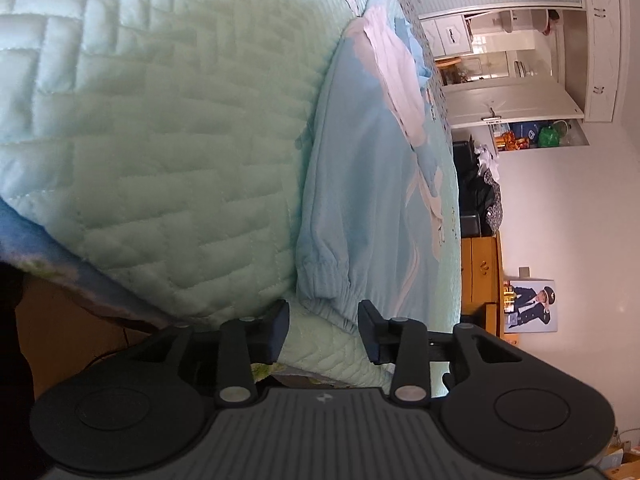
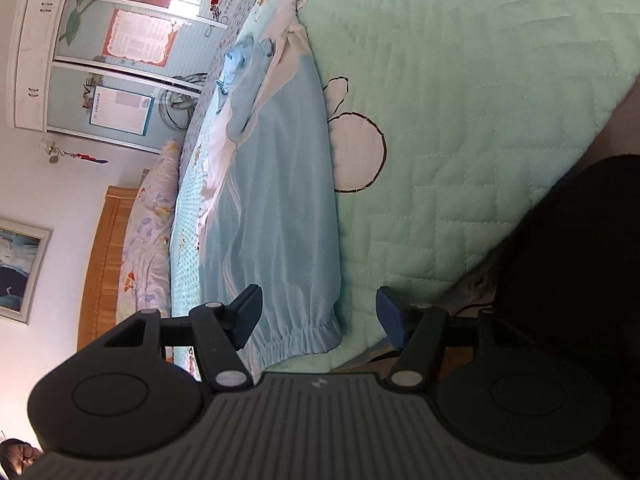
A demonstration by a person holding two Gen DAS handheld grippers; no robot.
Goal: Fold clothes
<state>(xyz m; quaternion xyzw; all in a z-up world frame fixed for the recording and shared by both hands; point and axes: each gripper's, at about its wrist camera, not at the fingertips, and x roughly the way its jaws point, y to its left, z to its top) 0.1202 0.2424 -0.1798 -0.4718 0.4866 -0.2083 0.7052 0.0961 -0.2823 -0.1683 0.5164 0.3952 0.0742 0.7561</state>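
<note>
A light blue garment point(image 1: 360, 184) with white panels lies stretched out on a pale green quilted bedspread point(image 1: 152, 132). In the left wrist view its ribbed, gathered hem point(image 1: 332, 300) lies just ahead of my left gripper point(image 1: 323, 330), which is open with the hem's edge between the fingertips. In the right wrist view the same blue garment point(image 2: 280, 184) ends in an elastic hem point(image 2: 298, 338). My right gripper point(image 2: 318, 322) is open wide around that hem, with its fingers clear of the cloth.
The bedspread point(image 2: 460, 140) carries a cartoon print. A pillow point(image 2: 154, 208) leans on a wooden headboard point(image 2: 100, 264). White cabinets point(image 1: 512, 92), a dark chair piled with clothes point(image 1: 480, 196) and a wooden cabinet point(image 1: 480, 276) stand past the bed. A person's head point(image 2: 16, 456) shows at bottom left.
</note>
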